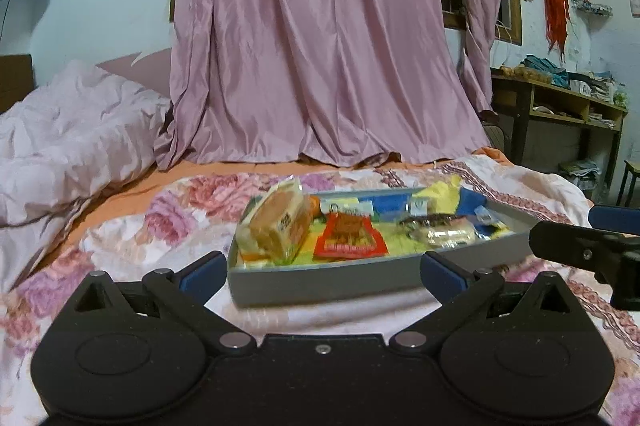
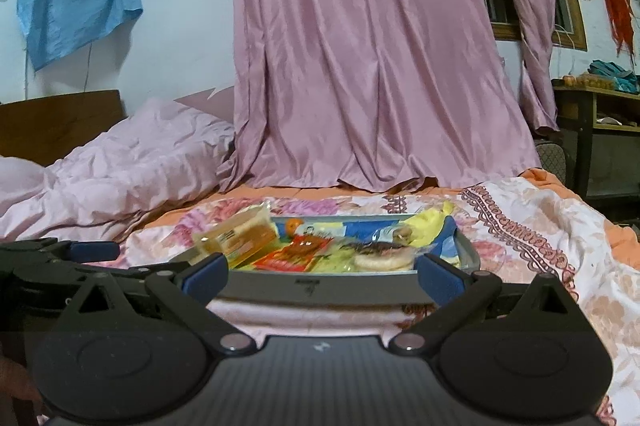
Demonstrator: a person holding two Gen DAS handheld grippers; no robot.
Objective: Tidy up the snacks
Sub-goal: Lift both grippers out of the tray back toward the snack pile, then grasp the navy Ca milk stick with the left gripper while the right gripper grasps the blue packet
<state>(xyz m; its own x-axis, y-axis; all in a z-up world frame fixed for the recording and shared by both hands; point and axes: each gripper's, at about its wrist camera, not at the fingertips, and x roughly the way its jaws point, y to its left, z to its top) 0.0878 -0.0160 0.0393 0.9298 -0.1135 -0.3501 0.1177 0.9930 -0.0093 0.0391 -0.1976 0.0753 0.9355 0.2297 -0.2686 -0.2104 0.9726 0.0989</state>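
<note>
A grey tray (image 1: 332,280) (image 2: 320,288) lies on the floral bedspread, filled with snacks. A clear-wrapped cake (image 1: 276,226) (image 2: 236,236) leans at its left end. A red packet (image 1: 349,236) (image 2: 294,254) lies in the middle, a round wrapped pastry (image 1: 442,230) (image 2: 382,254) to its right, and yellow and blue packets (image 1: 440,200) (image 2: 424,224) along the back. My left gripper (image 1: 322,272) stands open just short of the tray's near wall, holding nothing. My right gripper (image 2: 322,276) is open too, its fingers level with the tray's near rim; it shows at the right edge (image 1: 580,246) of the left wrist view.
The floral bedspread (image 1: 160,226) (image 2: 540,226) covers the bed, with a rumpled pink duvet (image 1: 72,130) (image 2: 120,162) at the left. A pink curtain (image 1: 320,46) (image 2: 380,46) hangs behind. A wooden shelf desk (image 1: 560,106) stands at the far right, off the bed.
</note>
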